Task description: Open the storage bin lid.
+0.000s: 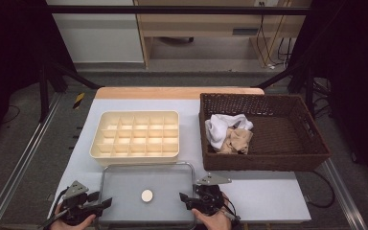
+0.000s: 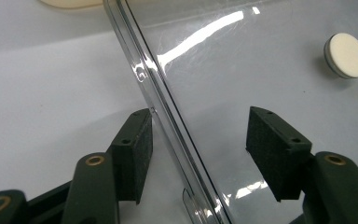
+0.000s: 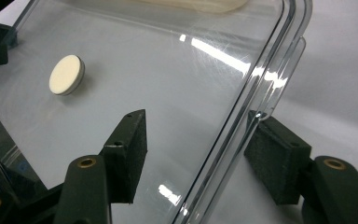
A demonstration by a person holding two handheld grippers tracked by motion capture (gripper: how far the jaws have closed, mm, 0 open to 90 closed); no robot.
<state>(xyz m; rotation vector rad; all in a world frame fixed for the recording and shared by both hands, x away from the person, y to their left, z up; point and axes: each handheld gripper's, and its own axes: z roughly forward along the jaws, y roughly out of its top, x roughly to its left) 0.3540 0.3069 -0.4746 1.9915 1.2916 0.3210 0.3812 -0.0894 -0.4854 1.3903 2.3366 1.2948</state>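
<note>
Between the spread jaws of the left gripper point(image 2: 198, 149), the left rim of a clear plastic lid point(image 1: 146, 179) runs up and away, one pad outside the edge over the white table point(image 1: 263, 196) and the other pad inside over the lid's flat panel; neither pad touches it yet. The lid lies flat on the table near its front edge, just in front of a cream divider tray point(image 1: 136, 134), with a small round knob point(image 2: 346, 55) at its middle. It looks light, thin and rigid, but glossy and probably slippery, and likely to flex or crack if squeezed hard. The raised rim seems the best hold, taken evenly at both sides so the lid stays level. Farther right, the right gripper point(image 3: 196, 158) straddles the opposite rim in the same way, its jaws also apart. A wicker basket point(image 1: 268, 163) with cloths point(image 1: 227, 132) sits behind it.
</note>
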